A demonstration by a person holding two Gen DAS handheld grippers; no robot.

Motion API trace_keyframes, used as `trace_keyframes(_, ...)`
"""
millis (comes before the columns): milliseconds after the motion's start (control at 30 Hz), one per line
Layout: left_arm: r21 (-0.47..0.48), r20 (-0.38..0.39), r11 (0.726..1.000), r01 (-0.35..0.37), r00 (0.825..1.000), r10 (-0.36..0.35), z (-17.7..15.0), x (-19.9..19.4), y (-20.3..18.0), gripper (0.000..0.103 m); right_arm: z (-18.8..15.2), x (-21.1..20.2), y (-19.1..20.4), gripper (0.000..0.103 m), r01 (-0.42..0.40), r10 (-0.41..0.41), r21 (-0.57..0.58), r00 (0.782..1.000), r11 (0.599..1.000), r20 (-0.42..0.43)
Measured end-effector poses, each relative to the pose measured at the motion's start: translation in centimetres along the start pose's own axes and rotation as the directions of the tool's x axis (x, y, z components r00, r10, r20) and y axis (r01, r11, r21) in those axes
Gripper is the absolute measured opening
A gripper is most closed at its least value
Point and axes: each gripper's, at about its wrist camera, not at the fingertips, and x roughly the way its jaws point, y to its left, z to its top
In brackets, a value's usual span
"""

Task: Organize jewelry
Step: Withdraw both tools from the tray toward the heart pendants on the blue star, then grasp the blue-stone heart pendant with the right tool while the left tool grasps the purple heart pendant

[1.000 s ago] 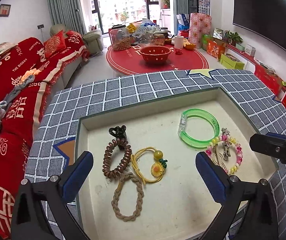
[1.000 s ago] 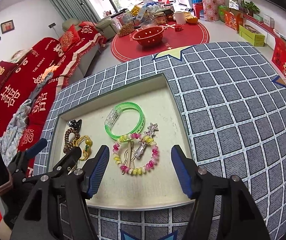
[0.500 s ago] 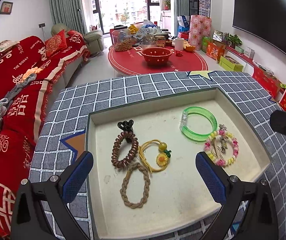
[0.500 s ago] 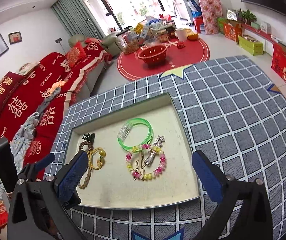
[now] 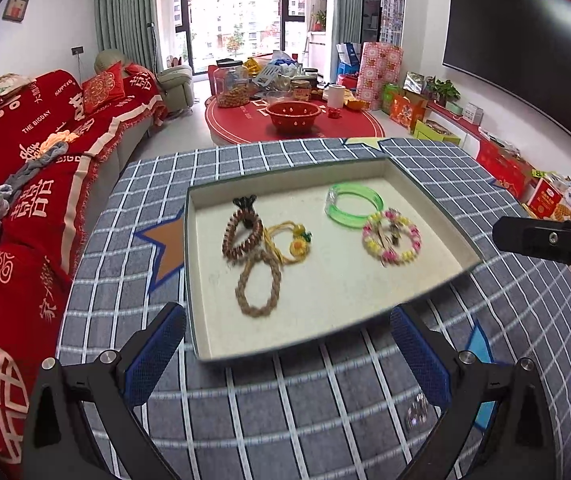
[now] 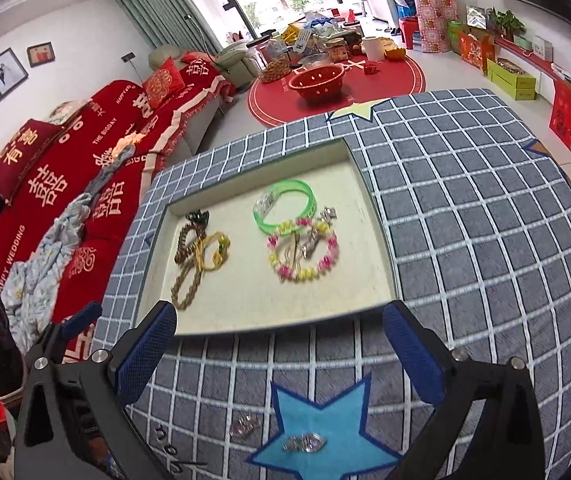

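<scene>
A shallow cream tray [image 5: 285,354] on the checked tablecloth holds a green bangle [image 5: 353,204], a pink-and-yellow bead bracelet [image 5: 391,240] around some metal clips, a brown coil tie [image 5: 241,234], a yellow cord with a flower [image 5: 293,240] and a braided tan loop [image 5: 257,284]. My left gripper [image 5: 287,348] stands open over the cloth just before the tray's near wall, nothing between its fingers. My right gripper [image 6: 279,346] is also wide open and empty at the near wall of the tray [image 6: 269,326]. A silver clip [image 6: 303,442] lies on a blue star under it.
A small clear trinket [image 6: 245,426] and tiny hooks [image 6: 169,444] lie on the cloth near the silver clip. A red sofa [image 5: 25,160] runs along the left of the table. The floor beyond has a red round mat with a red bowl [image 5: 292,114].
Both grippers have drawn back from over the tray to the cloth in front of it. The right gripper's jaws have spread wider. The jewelry in the tray has not moved.
</scene>
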Motion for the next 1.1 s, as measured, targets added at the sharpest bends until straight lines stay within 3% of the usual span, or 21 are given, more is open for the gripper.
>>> trace_keyframes(167,0.026,-0.013,1.0,-0.012,1.0,0.013,-2.3,-0.7,-0.6,0.103,-2.3,-0.8,-0.7,0.103,0.008,-0.008,0.013,1.0,1.0,-0.022)
trace_keyframes(633,-0.012,-0.103,1.0,0.013,0.995,-0.014,-7.3,-0.4,-0.7,0.103,-8.3,-1.0,-2.4,0.103,0.084,-0.081,0.029,0.993,0.996,-0.081)
trace_keyframes(833,0.032,-0.114,0.999,0.028,0.993,-0.025,-8.3,-0.4,-1.1,0.103,-10.6,-0.1,-2.5,0.103,0.14,-0.143,-0.029,0.983,0.99,-0.114)
trace_keyframes(1100,0.07,-0.129,0.996,0.051,0.991,-0.041,-8.8,-0.2,-1.5,0.103,-11.6,0.9,-1.2,0.103,0.186,-0.203,-0.164,0.975,0.969,-0.093)
